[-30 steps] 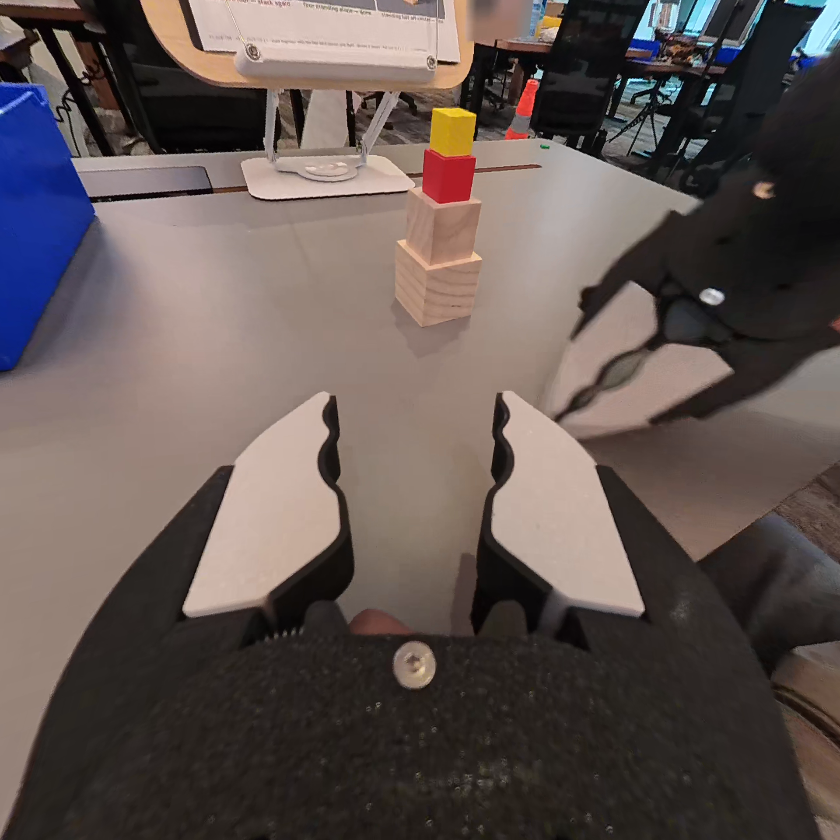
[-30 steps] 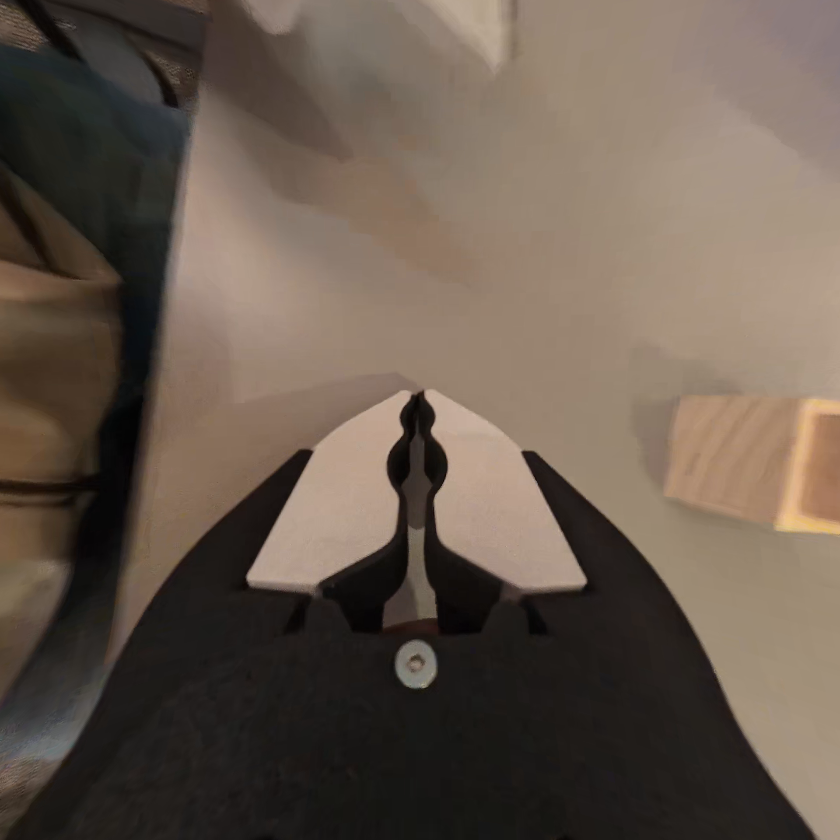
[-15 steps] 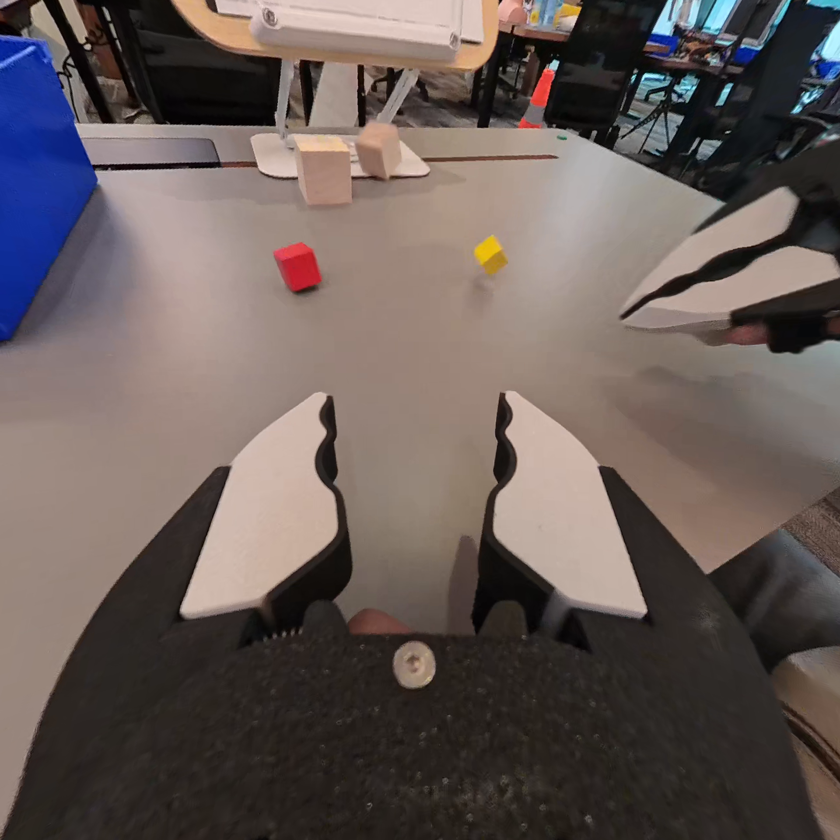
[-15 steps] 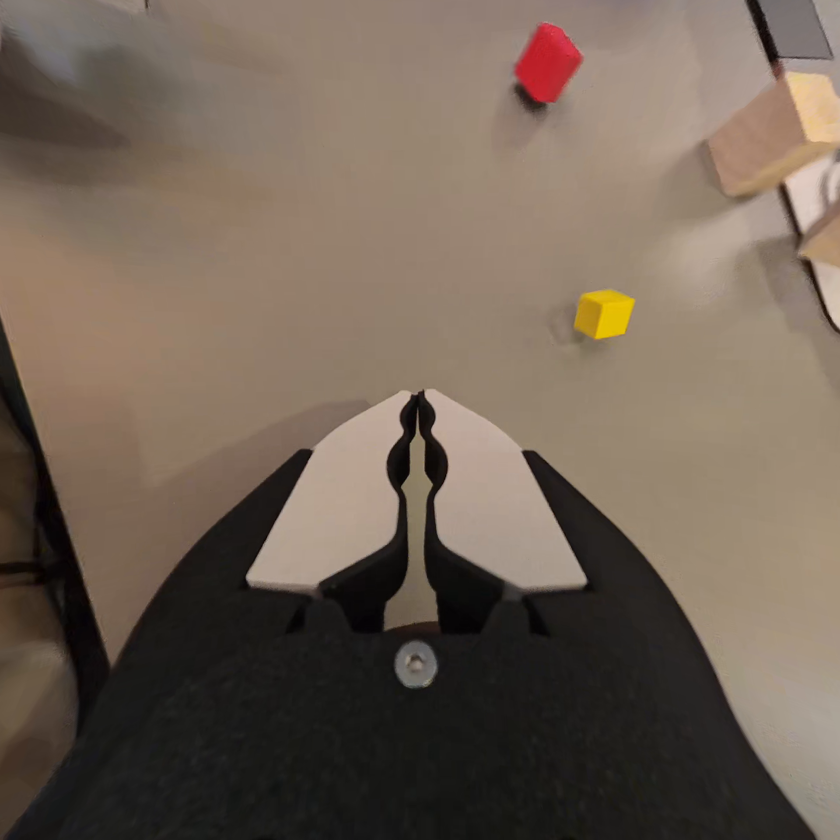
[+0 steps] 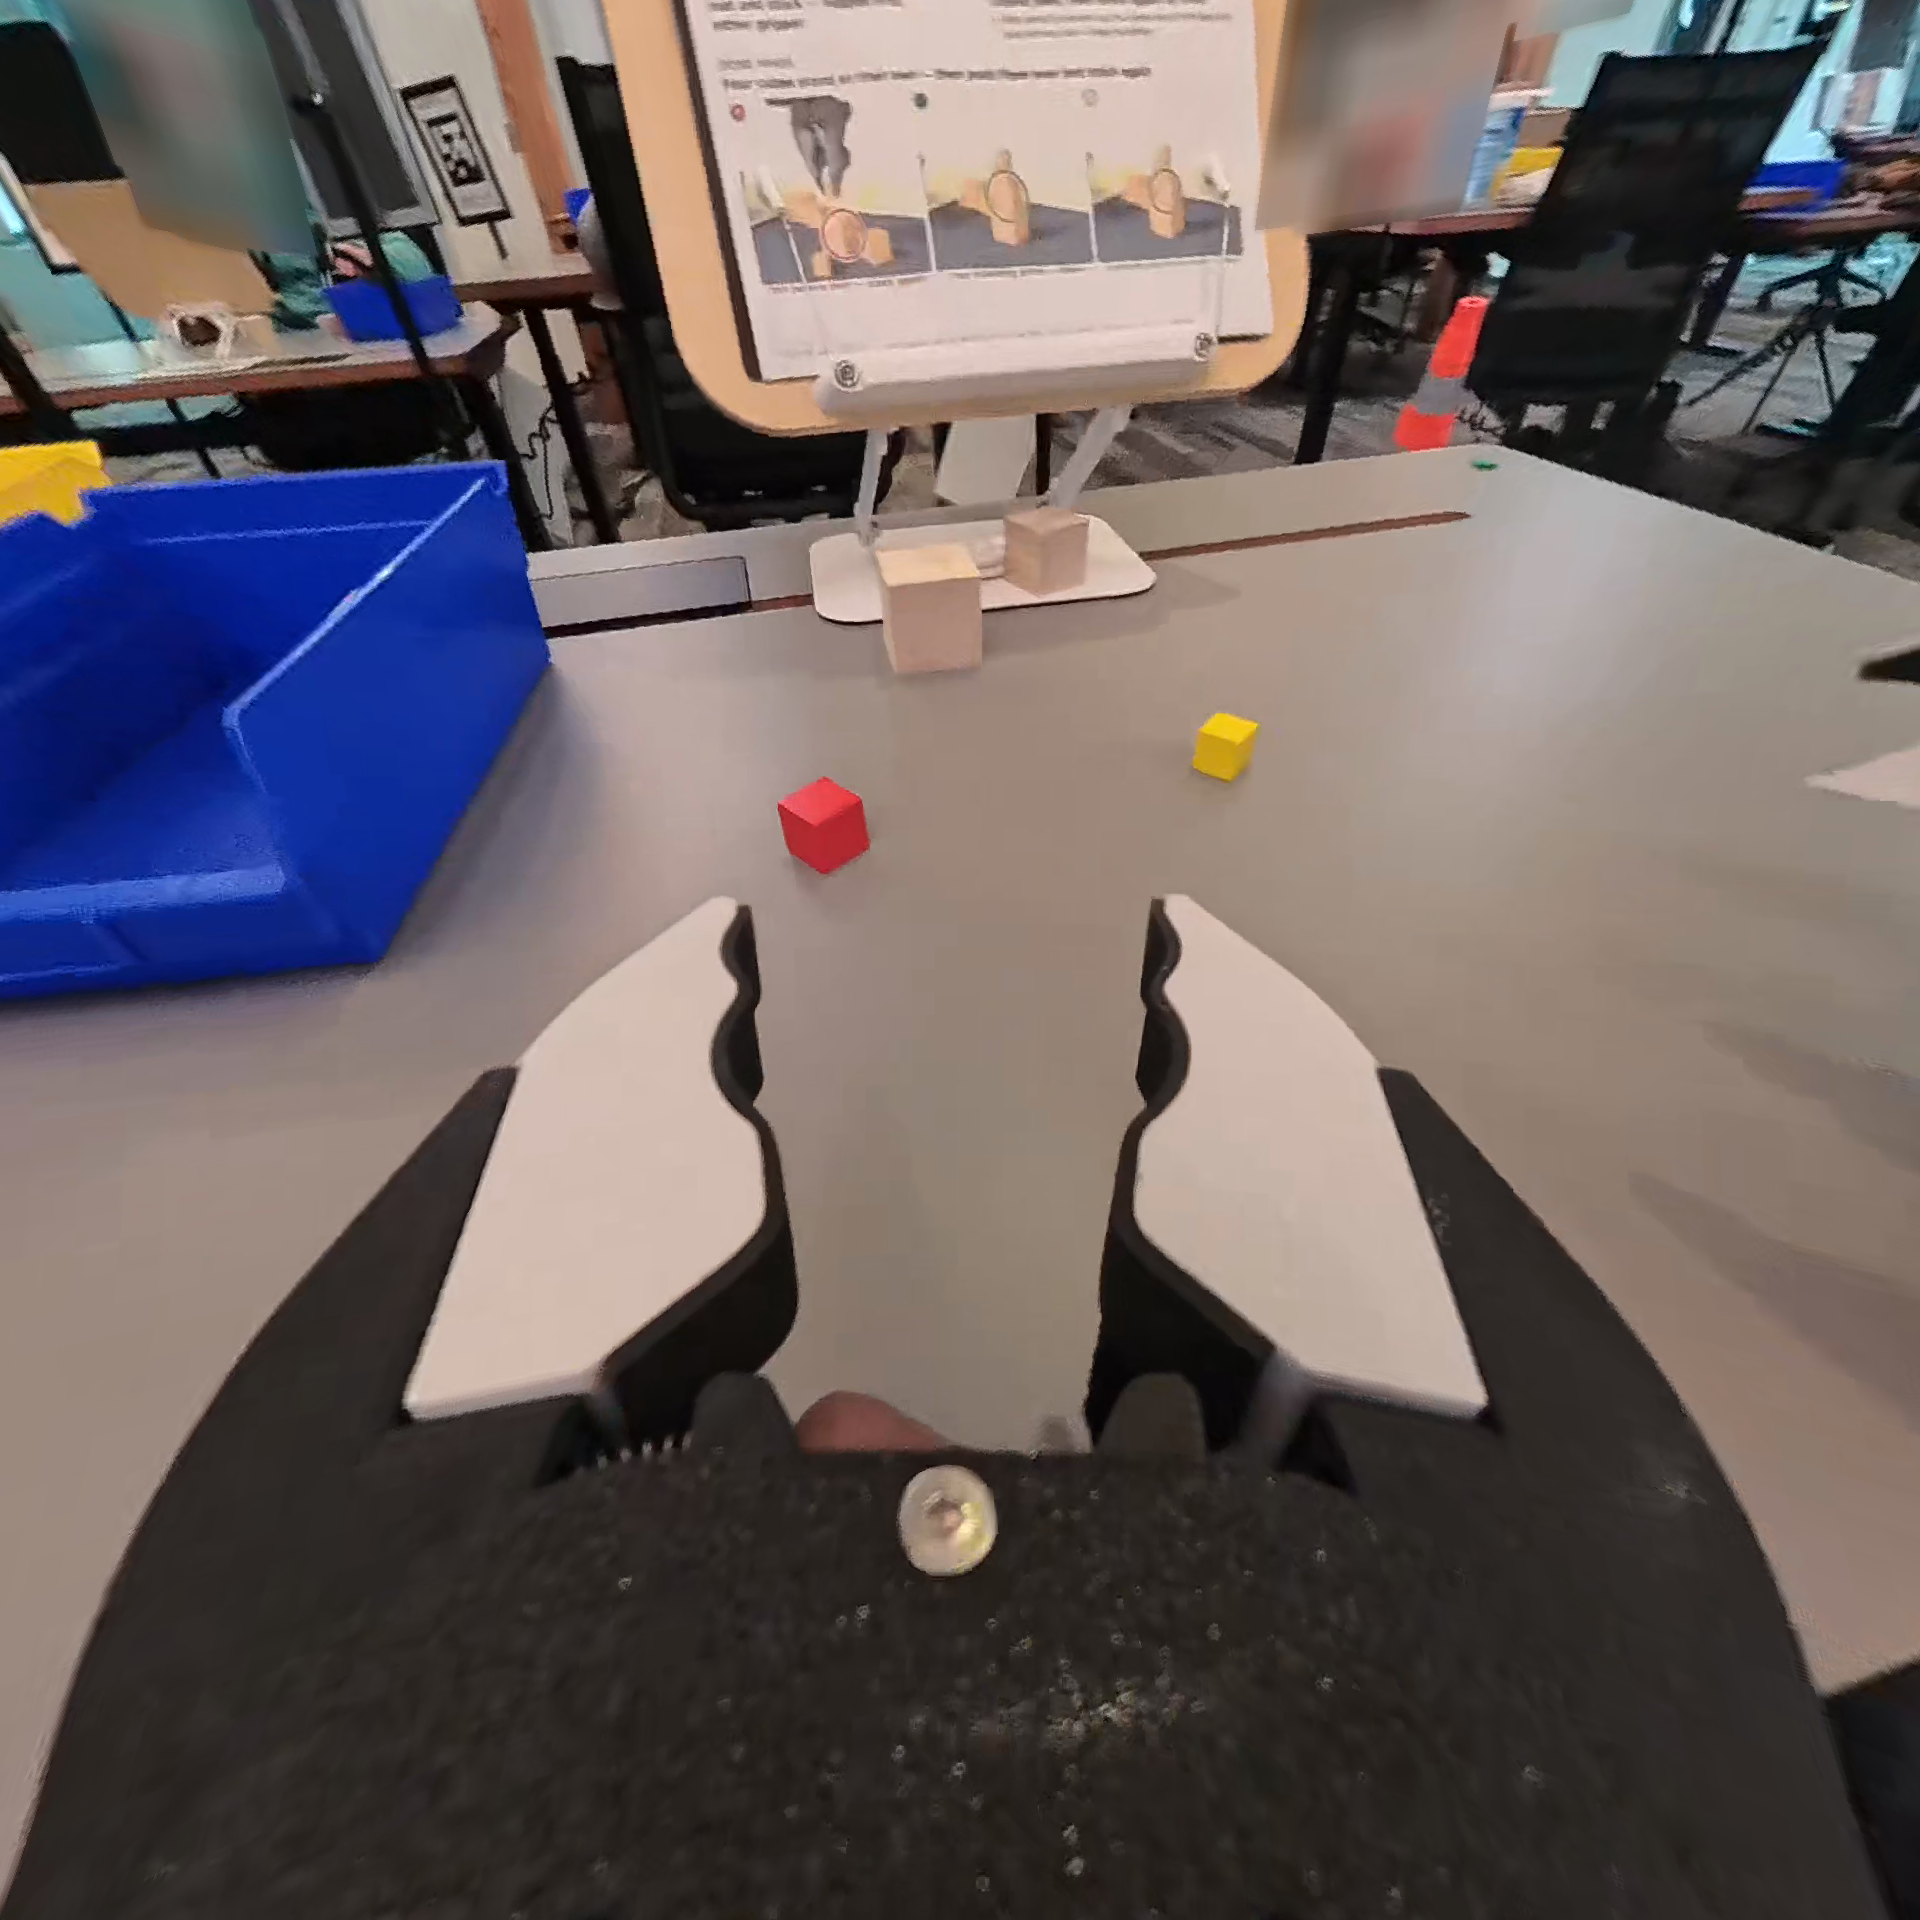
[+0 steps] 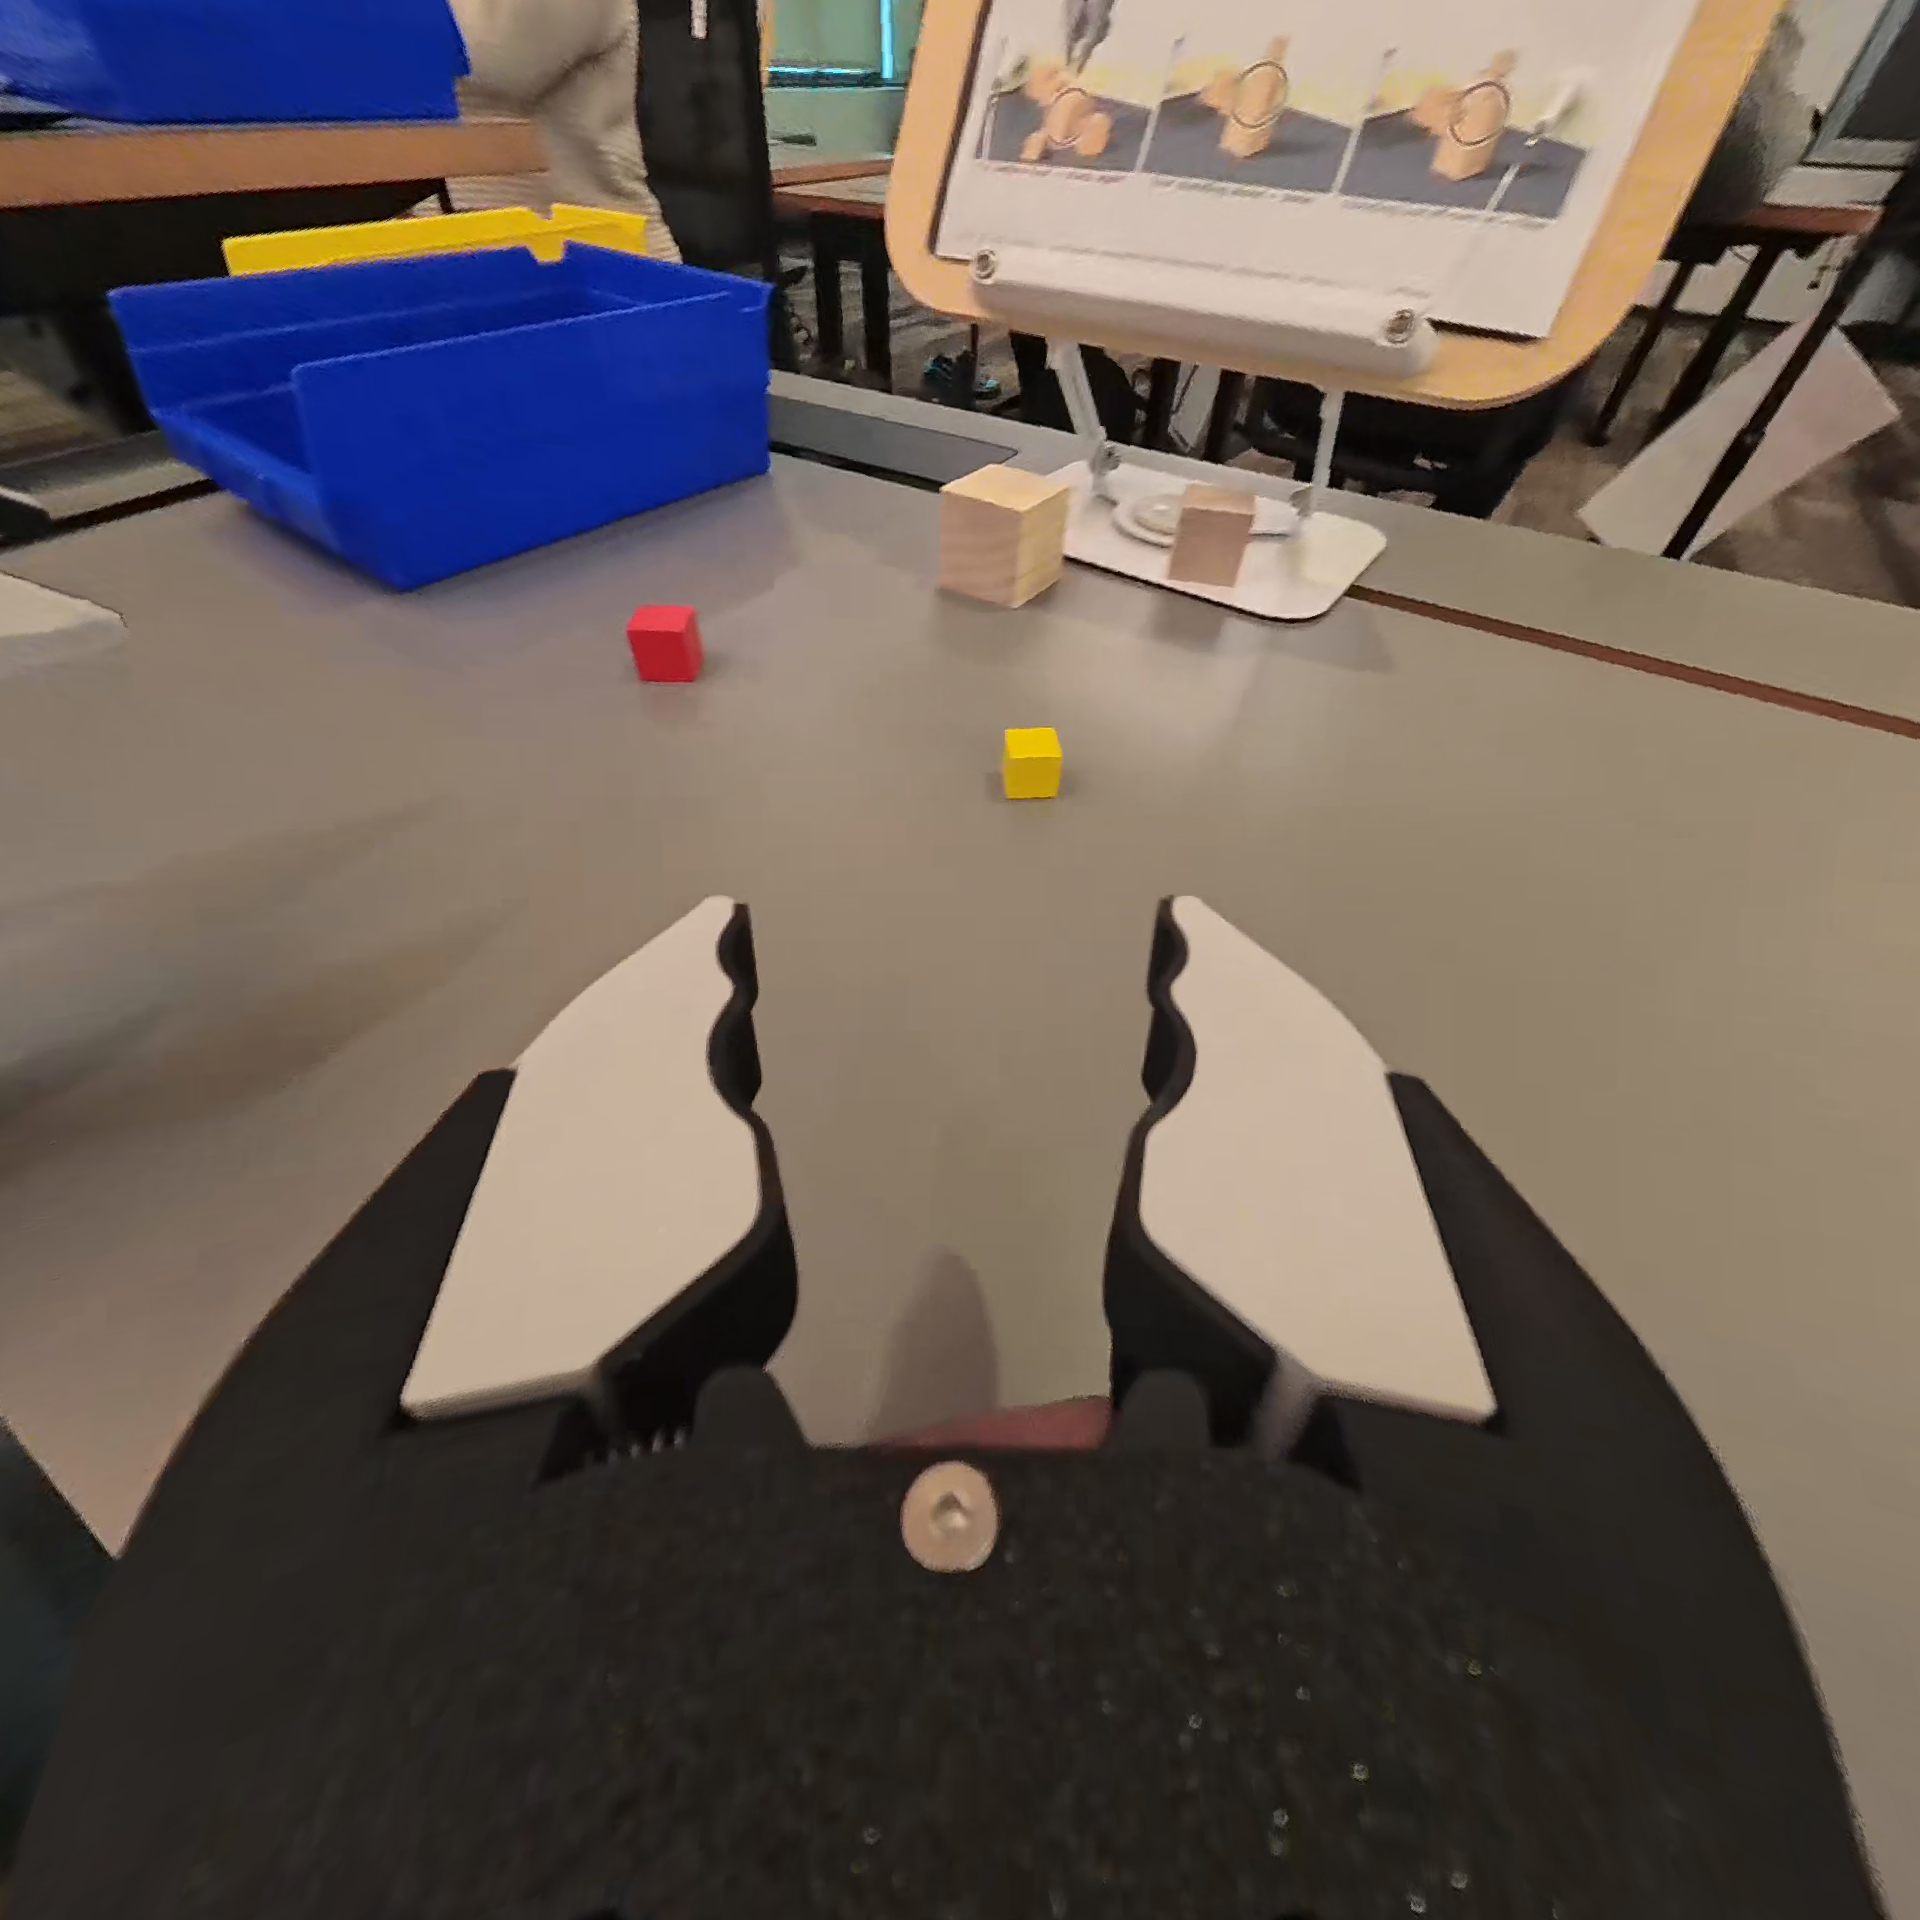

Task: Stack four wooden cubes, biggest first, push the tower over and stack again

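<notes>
Both tools, left tool point(image 5: 945, 914) and right tool point(image 6: 948, 914), gape empty; grab biggest cube point(image 6: 1004, 549) upper centre first, squarely, set mid-bench point(image 6: 1455, 831).

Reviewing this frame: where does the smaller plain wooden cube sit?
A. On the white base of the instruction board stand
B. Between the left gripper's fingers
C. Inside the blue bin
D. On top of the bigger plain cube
A: the smaller plain wooden cube rests on the white base of the stand, beside the bigger plain cube, which stands on the table.
</notes>
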The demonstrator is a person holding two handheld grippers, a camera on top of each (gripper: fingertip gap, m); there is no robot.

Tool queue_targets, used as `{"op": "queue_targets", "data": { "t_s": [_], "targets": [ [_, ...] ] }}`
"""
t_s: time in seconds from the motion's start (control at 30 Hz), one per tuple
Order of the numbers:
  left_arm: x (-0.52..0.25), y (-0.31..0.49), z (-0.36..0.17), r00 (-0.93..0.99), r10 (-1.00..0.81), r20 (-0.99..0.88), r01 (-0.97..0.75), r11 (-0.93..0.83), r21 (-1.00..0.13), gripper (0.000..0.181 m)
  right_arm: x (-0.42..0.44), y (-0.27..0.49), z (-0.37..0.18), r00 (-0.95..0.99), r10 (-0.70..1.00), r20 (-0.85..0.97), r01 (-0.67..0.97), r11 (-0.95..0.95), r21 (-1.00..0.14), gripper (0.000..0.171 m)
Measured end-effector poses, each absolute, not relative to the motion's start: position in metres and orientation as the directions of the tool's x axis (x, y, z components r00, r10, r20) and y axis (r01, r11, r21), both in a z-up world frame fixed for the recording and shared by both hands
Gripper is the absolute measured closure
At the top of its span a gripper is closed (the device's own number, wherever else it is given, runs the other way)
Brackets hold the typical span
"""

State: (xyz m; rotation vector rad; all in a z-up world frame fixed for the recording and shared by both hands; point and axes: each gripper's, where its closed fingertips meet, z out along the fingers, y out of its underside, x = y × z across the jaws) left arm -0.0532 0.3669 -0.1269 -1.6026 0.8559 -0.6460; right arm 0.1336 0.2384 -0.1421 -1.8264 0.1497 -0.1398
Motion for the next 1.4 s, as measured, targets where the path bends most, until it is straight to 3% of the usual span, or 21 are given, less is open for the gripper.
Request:
{"op": "queue_targets", "data": {
  "t_s": [0.47,1.13,1.4],
  "targets": [
    [-0.037,0.359,-0.149,0.586,-0.809,0.04,-0.153,-0.16,-0.975,0.113,0.158,0.225,-0.164,0.961,-0.277,-0.023,-0.103,-0.279,-0.955,0.097],
    [-0.029,0.356,-0.159,0.567,-0.824,-0.007,-0.235,-0.154,-0.96,0.112,0.163,0.222,-0.167,0.959,-0.282,-0.032,-0.119,-0.294,-0.948,0.1],
    [0.068,0.436,-0.112,0.628,-0.776,-0.056,-0.303,-0.177,-0.936,0.105,0.163,0.224,-0.168,0.962,-0.266,-0.059,-0.14,-0.296,-0.945,0.101]
  ]
}}
